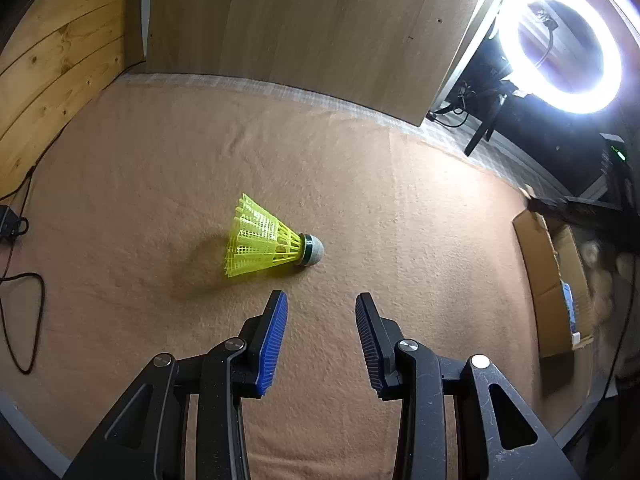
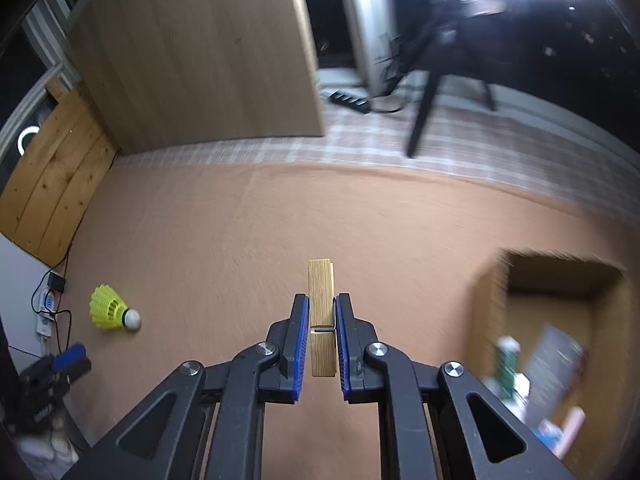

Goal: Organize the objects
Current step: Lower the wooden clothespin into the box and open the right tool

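From the left wrist, the left gripper (image 1: 321, 300) hangs with its blue-padded jaws apart and empty just short of a yellow plastic mesh shuttlecock (image 1: 266, 244) lying on its side on the tan felt-like worktop (image 1: 400, 208); it looks feather-light and springy, so the firm rounded white cork tip is probably the safest hold; a brown cardboard box (image 1: 552, 280) sits at the right edge. From the right wrist, the right gripper (image 2: 322, 300) has its jaws clamped on a stiff, light wooden clothespin (image 2: 321, 312), held upright above the worktop, the open box (image 2: 560, 320) to its right.

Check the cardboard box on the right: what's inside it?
In the right wrist view the cardboard box is open-topped, with several items inside: something green and white, a dark flat piece, other bits. Motion blur stops me naming them, and the near wall hides part of the floor. The left view shows only its edge.
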### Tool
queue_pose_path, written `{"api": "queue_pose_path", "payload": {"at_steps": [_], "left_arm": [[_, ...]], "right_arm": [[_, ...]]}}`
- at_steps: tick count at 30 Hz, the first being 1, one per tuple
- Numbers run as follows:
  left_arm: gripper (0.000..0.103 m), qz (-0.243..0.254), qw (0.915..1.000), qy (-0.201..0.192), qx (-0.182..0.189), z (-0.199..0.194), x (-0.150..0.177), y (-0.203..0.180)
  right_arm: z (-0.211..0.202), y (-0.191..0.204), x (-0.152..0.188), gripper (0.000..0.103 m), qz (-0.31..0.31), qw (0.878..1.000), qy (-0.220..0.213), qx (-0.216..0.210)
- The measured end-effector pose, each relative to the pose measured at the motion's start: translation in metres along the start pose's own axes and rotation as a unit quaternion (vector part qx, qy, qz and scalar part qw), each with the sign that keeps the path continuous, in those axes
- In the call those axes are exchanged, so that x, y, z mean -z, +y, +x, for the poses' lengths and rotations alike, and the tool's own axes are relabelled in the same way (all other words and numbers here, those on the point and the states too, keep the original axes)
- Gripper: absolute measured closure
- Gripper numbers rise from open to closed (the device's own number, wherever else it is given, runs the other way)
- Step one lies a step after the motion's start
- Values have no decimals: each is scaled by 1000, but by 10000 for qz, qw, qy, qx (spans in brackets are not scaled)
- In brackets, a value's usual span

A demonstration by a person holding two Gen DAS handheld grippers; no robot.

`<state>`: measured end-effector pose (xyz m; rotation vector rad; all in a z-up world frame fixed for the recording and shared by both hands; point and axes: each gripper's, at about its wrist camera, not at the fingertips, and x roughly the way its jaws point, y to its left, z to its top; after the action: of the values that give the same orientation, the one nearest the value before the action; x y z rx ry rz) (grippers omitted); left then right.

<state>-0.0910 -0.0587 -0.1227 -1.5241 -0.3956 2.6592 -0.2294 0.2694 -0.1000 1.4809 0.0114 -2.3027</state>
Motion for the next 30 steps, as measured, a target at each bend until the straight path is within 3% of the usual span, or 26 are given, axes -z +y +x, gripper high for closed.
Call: {"api": "queue_pose_path", "payload": {"at_steps": [8, 15, 30], "left_arm": [[65, 9, 9999, -141, 28, -16, 0, -5], [65, 77, 9998, -176, 39, -24, 6, -12], [65, 213, 9997, -74, 46, -22, 18, -23]], "right_arm": [[-59, -61, 58, 91, 643, 9960, -398, 476], [-71, -114, 100, 91, 1269, 9879, -396, 806], [-67, -131, 135, 91, 1517, 9839, -239, 914]]}}
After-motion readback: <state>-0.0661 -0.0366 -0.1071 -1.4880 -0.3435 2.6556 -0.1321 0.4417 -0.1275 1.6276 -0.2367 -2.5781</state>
